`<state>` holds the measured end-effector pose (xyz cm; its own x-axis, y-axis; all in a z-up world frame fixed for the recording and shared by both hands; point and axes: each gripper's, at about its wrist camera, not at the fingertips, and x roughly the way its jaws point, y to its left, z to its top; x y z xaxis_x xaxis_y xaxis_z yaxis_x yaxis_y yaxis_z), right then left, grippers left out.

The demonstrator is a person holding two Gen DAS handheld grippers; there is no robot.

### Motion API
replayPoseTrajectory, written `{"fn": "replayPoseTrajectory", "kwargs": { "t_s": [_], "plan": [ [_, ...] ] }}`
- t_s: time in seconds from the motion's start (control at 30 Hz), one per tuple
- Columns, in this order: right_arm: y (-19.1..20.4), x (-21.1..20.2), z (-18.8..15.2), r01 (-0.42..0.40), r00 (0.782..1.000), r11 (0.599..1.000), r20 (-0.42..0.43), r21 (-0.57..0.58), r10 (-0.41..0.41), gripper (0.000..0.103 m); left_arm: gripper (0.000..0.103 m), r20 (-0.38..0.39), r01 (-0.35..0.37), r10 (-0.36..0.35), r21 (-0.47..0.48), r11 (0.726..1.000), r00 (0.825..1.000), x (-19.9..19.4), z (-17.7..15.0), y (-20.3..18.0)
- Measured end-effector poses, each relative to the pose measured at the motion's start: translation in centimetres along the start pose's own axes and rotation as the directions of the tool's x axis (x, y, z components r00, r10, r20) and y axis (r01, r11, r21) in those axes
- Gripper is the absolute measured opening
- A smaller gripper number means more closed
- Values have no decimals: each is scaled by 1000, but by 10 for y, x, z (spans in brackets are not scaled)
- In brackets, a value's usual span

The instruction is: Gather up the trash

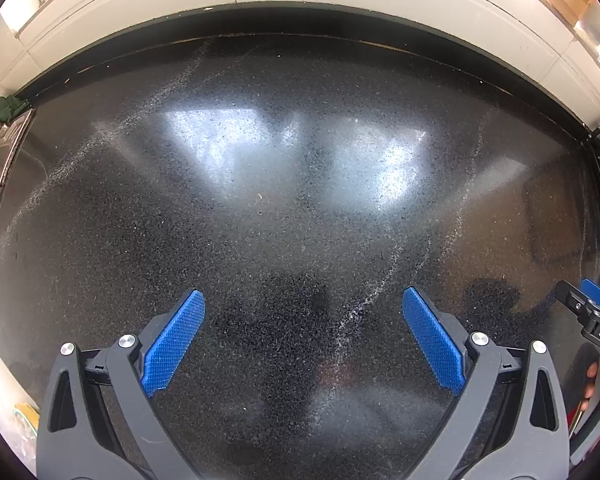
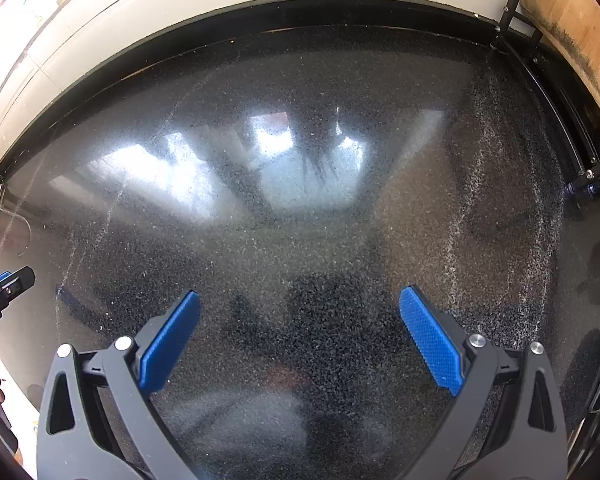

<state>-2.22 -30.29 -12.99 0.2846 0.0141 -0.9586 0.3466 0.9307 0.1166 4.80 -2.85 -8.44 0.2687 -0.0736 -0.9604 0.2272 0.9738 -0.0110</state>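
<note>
2 grippers over 1 black speckled countertop (image 1: pixel 300 220). Left gripper (image 1: pixel 304 304): jaws spread wide, nothing between. Right gripper (image 2: pixel 300 304): same, released. 1 small pale crumb (image 1: pixel 259 196) lies ahead of the left gripper, well apart. 1 green cloth (image 1: pixel 10 106) at far-left corner.

Each claw, left (image 1: pixel 304 300) and right (image 2: pixel 300 300), has dark grey plastic arms with triangular cut-outs and silver round screw heads. Its fingers carry blue cross-hatched pads (image 1: pixel 174 340). White letters "DAS" mark the right claw's black side.
</note>
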Motion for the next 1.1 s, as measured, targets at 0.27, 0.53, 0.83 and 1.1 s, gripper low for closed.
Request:
{"fn": "replayPoseTrajectory", "kwargs": {
  "t_s": [0.27,0.53,0.83,1.1],
  "plan": [
    [0,-2,-1,3,1000,1000,6,-3,-3,97,96,5,1,-1,11,1000,1000,-2,0,-3],
    [2,-8,-9,9,1000,1000,14,-6,-9,97,96,6,3,-3,7,1000,1000,-6,-1,-3],
    [3,-14,-14,10,1000,1000,26,-4,-10,97,96,14,-9,9,14,1000,1000,-10,-2,-4],
    [3,-15,-17,9,1000,1000,20,-8,-9,97,96,3,-25,25,11,1000,1000,-10,-6,-4]
  ]
}}
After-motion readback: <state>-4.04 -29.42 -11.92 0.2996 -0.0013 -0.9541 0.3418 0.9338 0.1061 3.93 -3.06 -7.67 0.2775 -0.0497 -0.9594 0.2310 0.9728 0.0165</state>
